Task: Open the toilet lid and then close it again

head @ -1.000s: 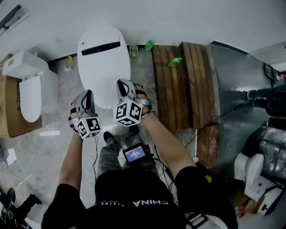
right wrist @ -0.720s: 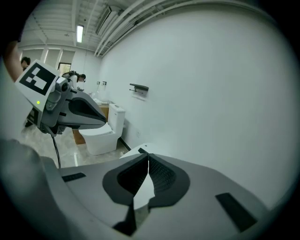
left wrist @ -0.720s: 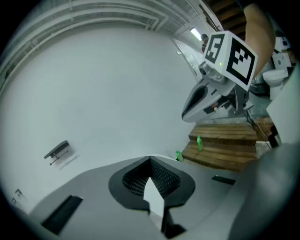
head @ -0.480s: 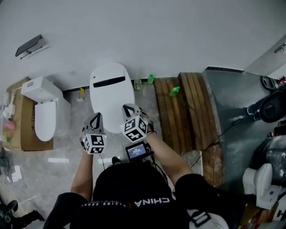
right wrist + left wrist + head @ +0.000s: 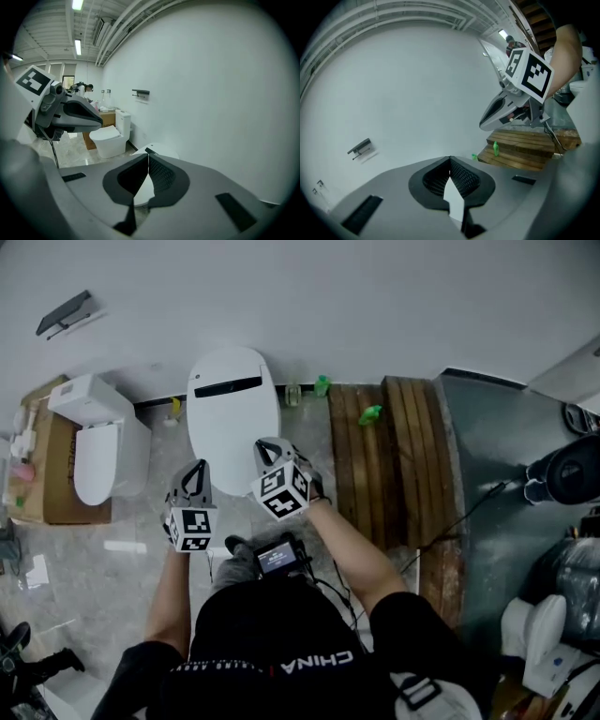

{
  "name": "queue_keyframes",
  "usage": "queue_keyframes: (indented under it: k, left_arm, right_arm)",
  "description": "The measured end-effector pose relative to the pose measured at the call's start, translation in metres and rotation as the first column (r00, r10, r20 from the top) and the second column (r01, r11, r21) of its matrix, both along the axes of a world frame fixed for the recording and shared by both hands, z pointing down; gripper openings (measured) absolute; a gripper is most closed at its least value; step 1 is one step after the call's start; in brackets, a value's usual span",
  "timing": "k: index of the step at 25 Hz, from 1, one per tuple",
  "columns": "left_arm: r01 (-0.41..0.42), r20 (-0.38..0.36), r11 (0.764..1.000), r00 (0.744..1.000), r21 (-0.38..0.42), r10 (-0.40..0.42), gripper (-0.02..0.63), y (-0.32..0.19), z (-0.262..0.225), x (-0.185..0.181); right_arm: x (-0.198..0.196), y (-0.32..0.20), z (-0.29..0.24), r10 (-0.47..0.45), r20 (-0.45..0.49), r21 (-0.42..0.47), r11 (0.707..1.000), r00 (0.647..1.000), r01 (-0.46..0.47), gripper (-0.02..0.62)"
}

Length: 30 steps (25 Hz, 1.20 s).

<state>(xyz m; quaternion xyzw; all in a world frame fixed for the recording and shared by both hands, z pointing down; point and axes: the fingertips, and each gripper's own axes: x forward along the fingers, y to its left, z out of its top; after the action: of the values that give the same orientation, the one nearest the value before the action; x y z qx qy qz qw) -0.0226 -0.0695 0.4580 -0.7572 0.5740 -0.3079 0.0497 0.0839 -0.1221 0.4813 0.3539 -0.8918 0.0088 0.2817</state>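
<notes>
A white toilet with its oval lid (image 5: 233, 415) lying flat and closed stands against the white wall; the lid (image 5: 157, 152) also shows beyond the jaws in the right gripper view. My left gripper (image 5: 196, 468) hangs above the floor just left of the lid's front end, jaws shut with nothing between them. My right gripper (image 5: 264, 446) hovers over the lid's front edge, apart from it, also shut and empty. In the left gripper view the jaw tips (image 5: 450, 160) meet, and the right gripper (image 5: 487, 123) shows at upper right.
A second white toilet (image 5: 94, 451) stands to the left beside a cardboard box (image 5: 49, 486). Wooden planks (image 5: 380, 460) with green bottles (image 5: 369, 413) lie to the right. A small screen device (image 5: 276, 557) hangs at the person's waist. Grey tiled floor surrounds the toilets.
Both grippers rose away from the lid's front edge and drew back toward the person. The head view lifted, showing more wall. The lid stays flat.
</notes>
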Motion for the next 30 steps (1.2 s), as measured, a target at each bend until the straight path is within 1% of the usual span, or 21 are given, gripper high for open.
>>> queue_keyframes:
  k: [4, 7, 10, 13, 15, 18, 23, 27, 30]
  left_arm:
    - [-0.022, 0.049, 1.0, 0.999, -0.008, 0.023, 0.011, 0.015, -0.005, 0.002]
    - [-0.027, 0.069, 1.0, 0.997, -0.007, 0.028, 0.011, 0.025, -0.006, -0.002]
    - [-0.04, 0.072, 0.999, 0.997, -0.005, 0.04, 0.011, 0.039, -0.006, -0.001]
    - [-0.053, 0.054, 0.999, 0.997, -0.014, 0.053, 0.011, 0.062, -0.002, -0.005]
    - [-0.065, 0.044, 0.998, 0.997, -0.018, 0.066, 0.011, 0.081, 0.002, -0.008]
    - [-0.104, 0.031, 0.995, 0.994, 0.003, 0.103, 0.011, 0.112, -0.001, -0.01]
    - [-0.141, -0.007, 0.99, 0.99, -0.003, 0.141, 0.011, 0.186, 0.009, -0.026]
    - [-0.157, -0.019, 0.987, 0.987, -0.02, 0.157, 0.01, 0.243, 0.012, -0.041]
    - [-0.174, -0.025, 0.985, 0.984, -0.014, 0.174, 0.011, 0.274, 0.01, -0.043]
  right_arm:
    - [-0.003, 0.007, 0.01, -0.005, 0.015, -0.019, 1.0, 1.0, 0.005, 0.015]
    - [-0.007, 0.023, 0.014, 0.001, 0.032, -0.037, 0.999, 1.0, 0.0, 0.015]
    - [-0.008, 0.046, 0.017, -0.007, 0.027, -0.049, 0.999, 1.0, 0.009, 0.015]
    - [-0.009, 0.074, 0.017, 0.002, 0.025, -0.059, 0.998, 1.0, -0.001, 0.015]
    - [-0.009, 0.095, 0.015, 0.014, 0.023, -0.058, 0.998, 1.0, -0.012, 0.015]
    - [-0.008, 0.129, 0.016, 0.036, 0.014, -0.055, 0.998, 0.999, -0.035, 0.015]
    - [-0.018, 0.203, 0.019, 0.052, -0.031, -0.031, 0.998, 0.998, -0.053, 0.015]
    - [-0.024, 0.26, 0.016, 0.1, -0.011, -0.051, 0.994, 0.995, -0.101, 0.015]
    - [-0.025, 0.291, 0.01, 0.108, -0.02, -0.043, 0.993, 0.994, -0.109, 0.015]
